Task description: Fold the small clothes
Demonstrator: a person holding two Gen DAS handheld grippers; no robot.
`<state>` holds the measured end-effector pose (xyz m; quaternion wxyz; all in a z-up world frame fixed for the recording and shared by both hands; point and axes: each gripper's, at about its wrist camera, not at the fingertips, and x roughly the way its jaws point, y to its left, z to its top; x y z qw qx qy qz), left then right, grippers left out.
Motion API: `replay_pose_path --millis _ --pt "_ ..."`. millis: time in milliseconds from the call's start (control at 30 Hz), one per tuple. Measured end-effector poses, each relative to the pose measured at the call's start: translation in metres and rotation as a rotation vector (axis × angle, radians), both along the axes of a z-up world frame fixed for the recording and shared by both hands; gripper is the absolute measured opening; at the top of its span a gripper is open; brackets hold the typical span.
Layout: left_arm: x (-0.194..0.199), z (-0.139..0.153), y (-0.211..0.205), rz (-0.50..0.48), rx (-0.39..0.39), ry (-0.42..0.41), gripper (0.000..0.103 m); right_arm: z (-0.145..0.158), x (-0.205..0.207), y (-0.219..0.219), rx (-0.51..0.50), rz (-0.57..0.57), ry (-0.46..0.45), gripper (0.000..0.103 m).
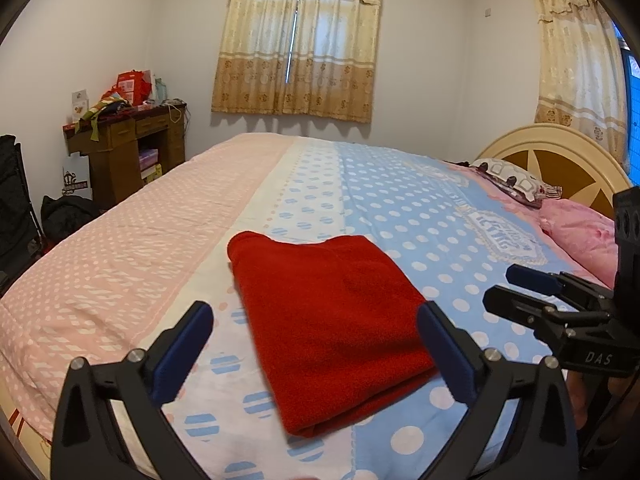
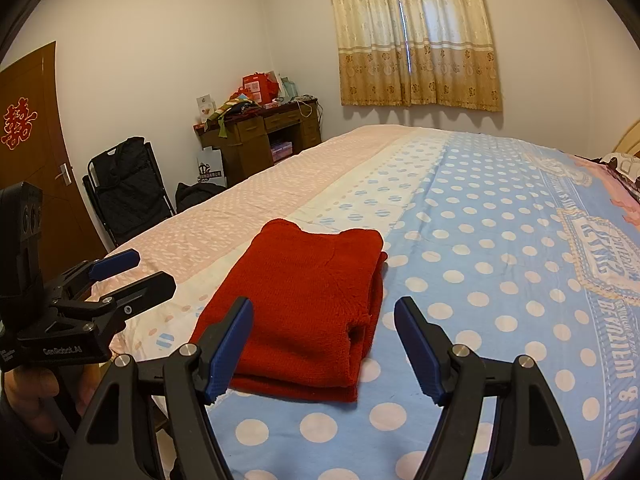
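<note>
A red knitted garment [image 1: 332, 324] lies folded into a neat rectangle on the bed; it also shows in the right wrist view [image 2: 308, 308]. My left gripper [image 1: 316, 324] is open and empty, held just above the garment's near end, apart from it. My right gripper [image 2: 324, 320] is open and empty, hovering over the garment's near right corner. The right gripper also shows at the right edge of the left wrist view [image 1: 504, 288]. The left gripper shows at the left of the right wrist view [image 2: 152, 272].
The bed sheet [image 1: 400, 216] is pink and blue with white dots. Pillows [image 1: 516, 180] and a headboard [image 1: 560, 148] are at the right. A wooden desk [image 2: 272, 140] with clutter, a black folding chair [image 2: 128, 188] and a door [image 2: 32, 152] stand beyond the bed's left side.
</note>
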<state>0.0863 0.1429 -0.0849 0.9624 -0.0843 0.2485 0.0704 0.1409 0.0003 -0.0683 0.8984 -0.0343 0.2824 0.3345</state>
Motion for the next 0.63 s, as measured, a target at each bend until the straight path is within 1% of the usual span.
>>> replay_pose_path --millis 267,400,633 --pt "0.001 0.002 0.010 0.058 0.006 0.003 0.103 -0.001 -0.002 0.002 0.000 -0.003 0.002 0.074" --pt "-0.002 0.005 0.020 0.097 0.011 -0.010 0.103 -0.004 -0.001 0.003 -0.003 0.002 0.005 0.074" --pt "-0.004 0.004 0.022 0.097 0.034 -0.025 0.103 -0.008 -0.002 0.007 -0.005 0.009 0.013 0.074"
